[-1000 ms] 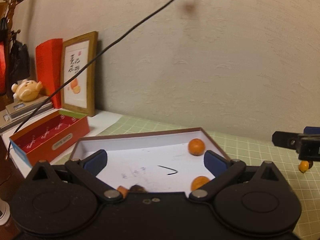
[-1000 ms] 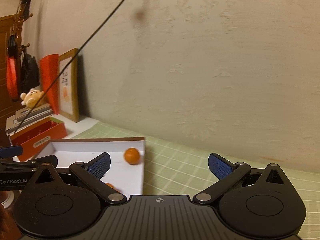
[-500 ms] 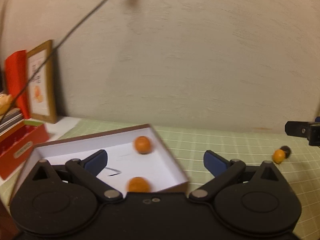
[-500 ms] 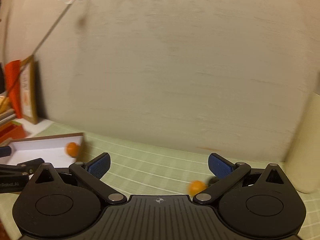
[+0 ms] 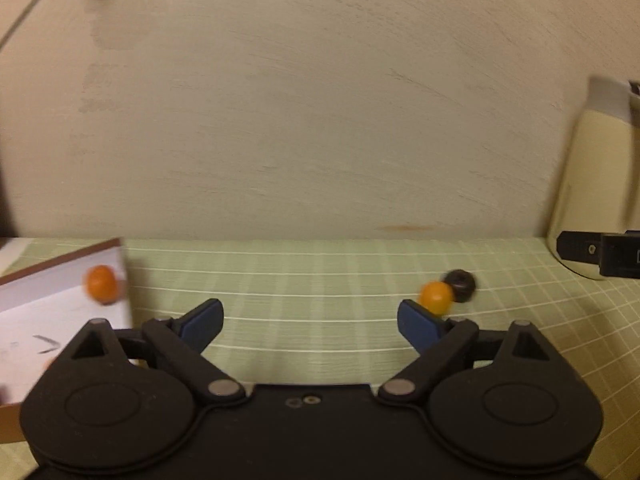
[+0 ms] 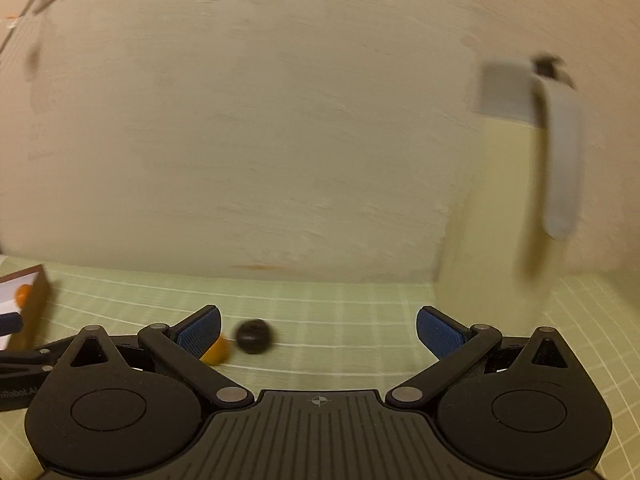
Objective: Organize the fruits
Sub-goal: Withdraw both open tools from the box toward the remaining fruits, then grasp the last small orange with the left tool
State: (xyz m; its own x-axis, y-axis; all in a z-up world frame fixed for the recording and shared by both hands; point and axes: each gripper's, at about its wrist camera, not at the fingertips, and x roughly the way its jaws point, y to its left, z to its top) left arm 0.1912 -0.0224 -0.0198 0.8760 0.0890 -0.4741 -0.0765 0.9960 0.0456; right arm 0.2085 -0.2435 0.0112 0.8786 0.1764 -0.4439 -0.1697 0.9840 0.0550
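Note:
A small orange fruit [image 5: 435,297] and a dark round fruit [image 5: 460,285] lie touching on the green checked mat, just beyond my left gripper's right finger. My left gripper [image 5: 310,320] is open and empty. A white box [image 5: 60,300] at the left holds another orange fruit [image 5: 101,284]. In the right wrist view the dark fruit [image 6: 253,336] lies just right of the left finger, and the orange fruit [image 6: 216,354] is partly hidden behind that finger. My right gripper [image 6: 318,330] is open and empty. The right gripper's tip [image 5: 600,254] shows at the left view's right edge.
A cream jug with a grey lid [image 6: 516,184] stands on the mat at the right, near the wall; it also shows in the left wrist view [image 5: 592,184]. The box corner [image 6: 28,296] shows at the far left. A plain wall runs behind the mat.
Both grippers have swung to the right. The box has slid toward the left edge of both views, and the loose orange and dark fruits have come nearer the fingers. The jug has come into view.

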